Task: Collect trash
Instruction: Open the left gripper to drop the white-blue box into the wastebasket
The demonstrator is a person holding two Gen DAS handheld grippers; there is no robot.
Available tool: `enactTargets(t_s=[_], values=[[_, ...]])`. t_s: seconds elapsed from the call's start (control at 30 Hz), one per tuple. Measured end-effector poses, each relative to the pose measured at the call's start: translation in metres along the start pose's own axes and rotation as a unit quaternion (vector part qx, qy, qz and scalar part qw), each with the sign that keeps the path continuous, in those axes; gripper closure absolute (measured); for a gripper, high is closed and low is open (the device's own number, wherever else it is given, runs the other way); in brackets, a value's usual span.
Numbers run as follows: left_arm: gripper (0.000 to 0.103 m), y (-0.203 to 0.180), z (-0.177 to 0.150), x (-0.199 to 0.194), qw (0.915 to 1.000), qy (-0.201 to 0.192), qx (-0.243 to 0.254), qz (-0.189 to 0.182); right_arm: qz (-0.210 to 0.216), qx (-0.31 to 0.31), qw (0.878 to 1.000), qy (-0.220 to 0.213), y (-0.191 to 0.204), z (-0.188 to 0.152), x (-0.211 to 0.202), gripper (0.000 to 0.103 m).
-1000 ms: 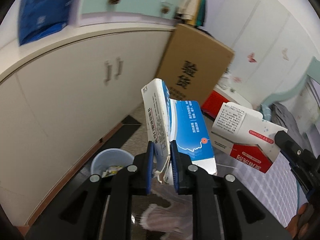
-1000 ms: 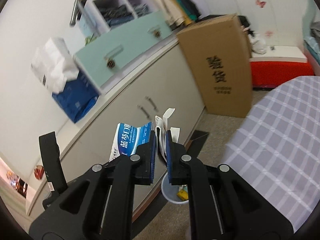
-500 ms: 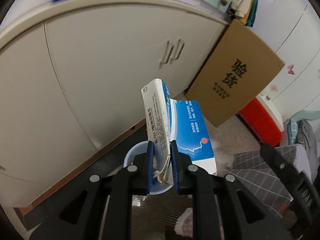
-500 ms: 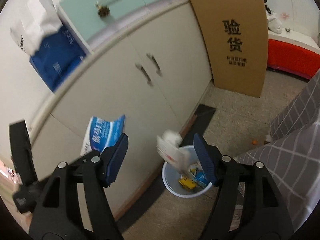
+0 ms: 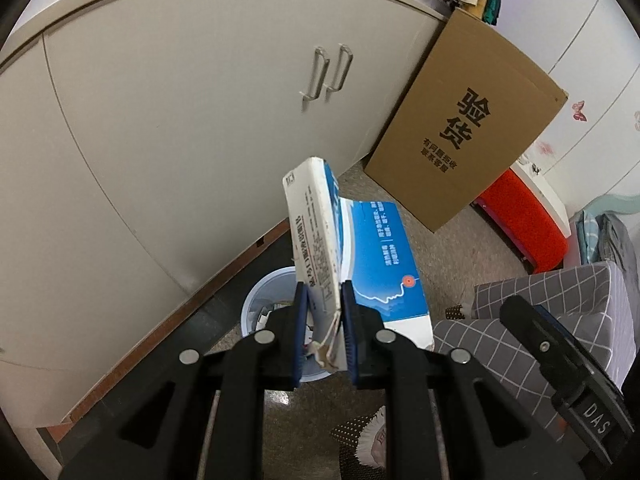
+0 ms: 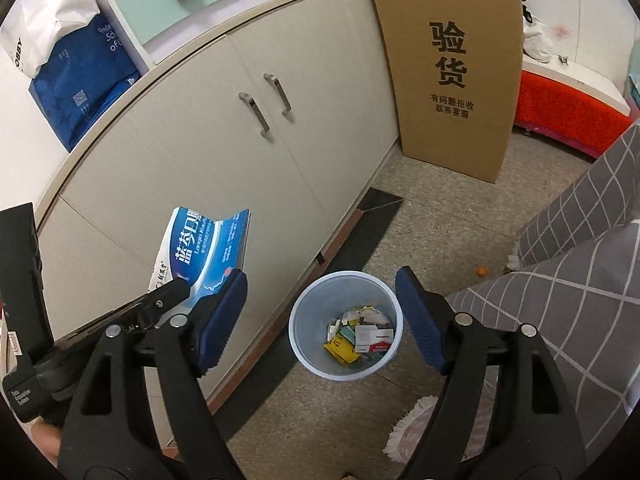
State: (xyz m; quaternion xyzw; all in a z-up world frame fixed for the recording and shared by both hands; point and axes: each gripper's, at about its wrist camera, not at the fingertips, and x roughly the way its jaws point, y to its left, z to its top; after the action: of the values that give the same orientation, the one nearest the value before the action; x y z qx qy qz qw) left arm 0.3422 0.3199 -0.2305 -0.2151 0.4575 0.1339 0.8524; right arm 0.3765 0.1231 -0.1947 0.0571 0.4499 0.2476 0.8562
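Note:
My left gripper (image 5: 323, 312) is shut on a flattened blue and white box (image 5: 360, 248), which stands up above a pale blue waste bin (image 5: 264, 292) on the floor. From the right wrist view the same blue box (image 6: 204, 252) hangs at the left, over the cabinet front. My right gripper (image 6: 320, 308) is above the waste bin (image 6: 346, 326); its jaws are opening and nothing is between them. A red and white box (image 6: 374, 338) lies in the bin among several other scraps.
A cream cabinet (image 6: 256, 168) with two metal handles runs behind the bin. A tall cardboard box (image 6: 452, 68) leans at its right end. A grey checked cover (image 6: 568, 280) is at the right, with a red bench (image 6: 568, 112) beyond. A slipper (image 6: 416, 428) lies on the floor.
My right gripper opened and let go of the red and white box, which fell into the bin. Both grippers came down toward the bin. The left one kept its grip on the blue box.

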Motion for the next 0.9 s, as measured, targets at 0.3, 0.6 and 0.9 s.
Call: enactTargets(t_s=[0.3, 0.6, 0.9], values=[[0.087, -0.009, 0.001, 0.002, 0.9999, 0.001, 0.013, 0.0, -0.02, 0.003, 1.0, 0.001, -0.001, -0.001, 0.003, 0.025], [0.086, -0.018, 0.006, 0.002, 0.9997, -0.003, 0.022, 0.002, -0.03, 0.016, 0.999, -0.012, -0.008, -0.002, -0.002, 0.023], [0.062, -0.027, 0.013, -0.001, 0.9987, -0.037, 0.035, 0.01, -0.06, 0.005, 0.997, -0.044, -0.006, -0.003, -0.013, 0.021]])
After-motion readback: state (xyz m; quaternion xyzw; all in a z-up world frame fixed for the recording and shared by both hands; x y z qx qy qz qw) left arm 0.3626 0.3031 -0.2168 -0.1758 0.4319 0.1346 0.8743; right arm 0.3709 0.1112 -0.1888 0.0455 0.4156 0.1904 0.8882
